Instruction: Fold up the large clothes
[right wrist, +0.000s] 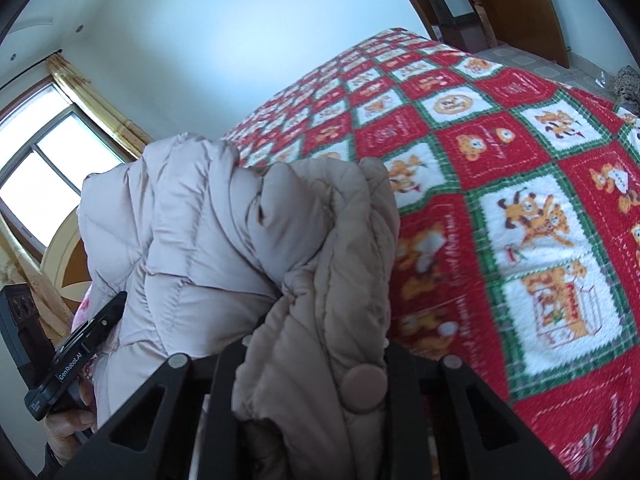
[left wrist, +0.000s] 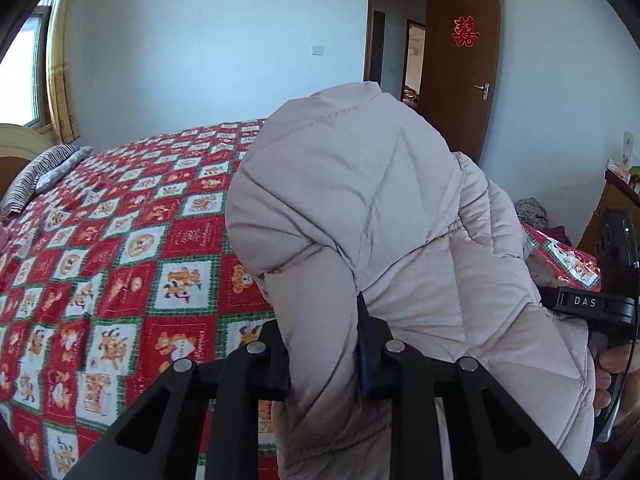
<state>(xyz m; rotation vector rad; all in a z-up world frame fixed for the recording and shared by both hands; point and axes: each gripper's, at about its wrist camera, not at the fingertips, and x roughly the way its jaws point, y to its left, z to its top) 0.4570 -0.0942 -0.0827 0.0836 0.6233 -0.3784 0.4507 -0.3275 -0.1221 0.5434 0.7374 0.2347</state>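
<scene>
A pale pink quilted puffer coat hangs lifted above the bed, held between both grippers. In the left wrist view my left gripper is shut on a thick fold of the coat, which bulges up in front of the camera. In the right wrist view my right gripper is shut on the coat's bunched edge, where a round snap button shows between the fingers. Each view catches the other gripper at its edge: the right one and the left one, each held by a hand.
A bed with a red, green and white bear-patterned blanket lies under and beyond the coat. A striped pillow sits at its head near a window. A brown door stands open at the back right. Clutter on a wooden cabinet at far right.
</scene>
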